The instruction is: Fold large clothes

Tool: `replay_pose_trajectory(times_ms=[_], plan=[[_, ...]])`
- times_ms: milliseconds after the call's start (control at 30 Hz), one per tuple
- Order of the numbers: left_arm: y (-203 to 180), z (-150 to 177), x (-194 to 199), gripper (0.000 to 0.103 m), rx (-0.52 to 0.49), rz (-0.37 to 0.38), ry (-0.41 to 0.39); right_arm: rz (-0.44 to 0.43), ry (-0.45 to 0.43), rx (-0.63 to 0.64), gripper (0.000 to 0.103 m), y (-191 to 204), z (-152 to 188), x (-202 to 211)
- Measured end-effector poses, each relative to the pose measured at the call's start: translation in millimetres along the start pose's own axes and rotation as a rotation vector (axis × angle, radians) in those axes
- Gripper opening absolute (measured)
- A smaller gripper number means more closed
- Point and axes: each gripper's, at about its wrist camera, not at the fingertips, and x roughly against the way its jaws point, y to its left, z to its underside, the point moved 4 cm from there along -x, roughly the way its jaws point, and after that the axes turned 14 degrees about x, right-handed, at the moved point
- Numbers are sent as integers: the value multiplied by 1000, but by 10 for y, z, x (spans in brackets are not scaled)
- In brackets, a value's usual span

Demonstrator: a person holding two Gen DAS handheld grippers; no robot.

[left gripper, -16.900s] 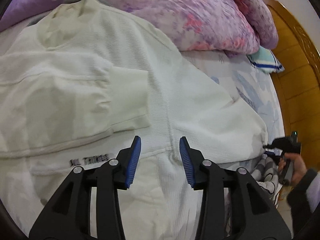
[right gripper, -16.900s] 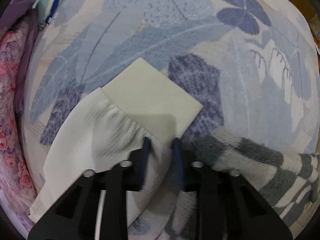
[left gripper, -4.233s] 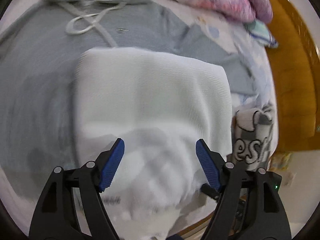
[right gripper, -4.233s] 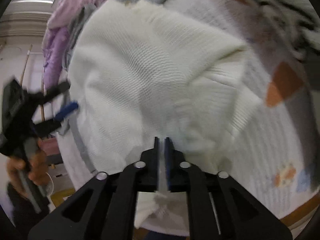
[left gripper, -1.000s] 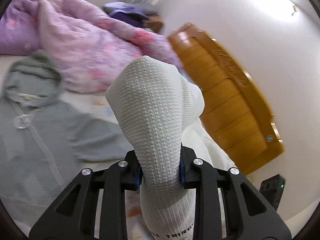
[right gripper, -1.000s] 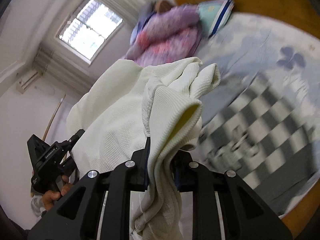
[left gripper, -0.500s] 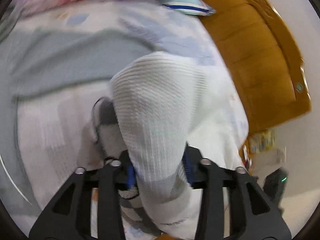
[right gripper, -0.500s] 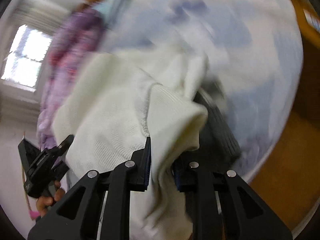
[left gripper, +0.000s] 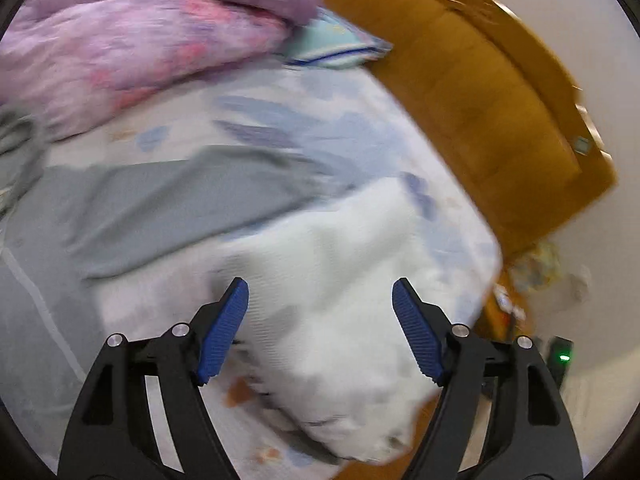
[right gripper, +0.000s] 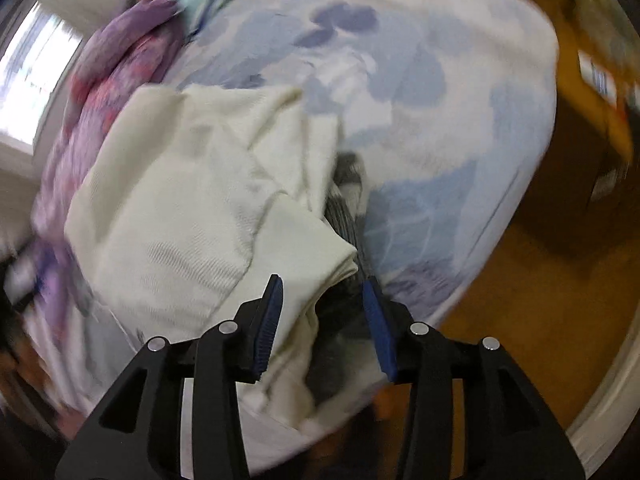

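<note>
- Plainly, the white knit garment (left gripper: 332,280) lies in a folded bundle near the corner of the bed, on the floral bedsheet (left gripper: 360,128); in the right wrist view the same cream bundle (right gripper: 192,200) sits with its layers stacked, though the top edges look loose and uneven.
- The left gripper (left gripper: 320,328) hovers over the bundle with its jaws wide apart and nothing between the blue pads; whether the pads brush the cloth cannot be told through the blur.
- The right gripper (right gripper: 322,324) is likewise spread, its jaws apart on either side of a fold corner and gripping nothing.
- A grey striped cloth (right gripper: 348,208) shows just beside and partly under the bundle's right edge.
- A grey garment (left gripper: 160,200) lies spread flat on the bed beside the bundle, near the pink quilt (left gripper: 132,36) that is heaped toward the wooden headboard (left gripper: 480,92).
- My judgement: the white piece is essentially folded and set down, so this item is done apart from perhaps tidying its rumpled top.
- What is left, as far as one can see, is the grey garment, which looks wholly unfolded.
</note>
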Motion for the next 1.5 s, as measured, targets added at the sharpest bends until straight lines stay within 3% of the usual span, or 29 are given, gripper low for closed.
replay_pose_trajectory(times_ms=[33, 100, 233, 333, 400, 567, 633, 800, 867, 1067, 1333, 1500], plan=[[-108, -13, -89, 76, -21, 14, 28, -14, -13, 63, 40, 112, -42, 26], [-197, -69, -333, 76, -62, -26, 48, -63, -25, 139, 42, 305, -144, -51], [-150, -153, -1017, 75, -59, -73, 172, -151, -19, 212, 48, 570, -322, -379], [-162, -242, -1245, 76, -77, -128, 213, -111, 56, 264, 50, 622, -351, -787], [-127, -295, -1326, 76, -66, -135, 223, -133, 80, 237, 53, 555, -336, -991], [-107, -308, -1511, 77, -120, -197, 229, -174, 102, 177, 53, 435, -355, -1087], [-128, -309, -1528, 80, -125, -190, 224, -180, 113, 162, 53, 414, -351, -1072], [-152, -280, -1146, 81, -88, -97, 157, -132, 139, 148, 55, 527, -330, -840], [-89, -217, -886, 82, -99, -130, 96, -114, 131, 150, 55, 591, -303, -747], [311, 113, -280, 87, -123, -204, 31, -125, 103, 173, 57, 1036, -115, -489], [1345, 660, 563, 89, 37, -330, 42, -48, 59, 252, 62, 1893, 128, -142], [1646, 900, 1312, 92, 73, -353, 13, -23, 16, 270, 76, 2382, 355, 242]])
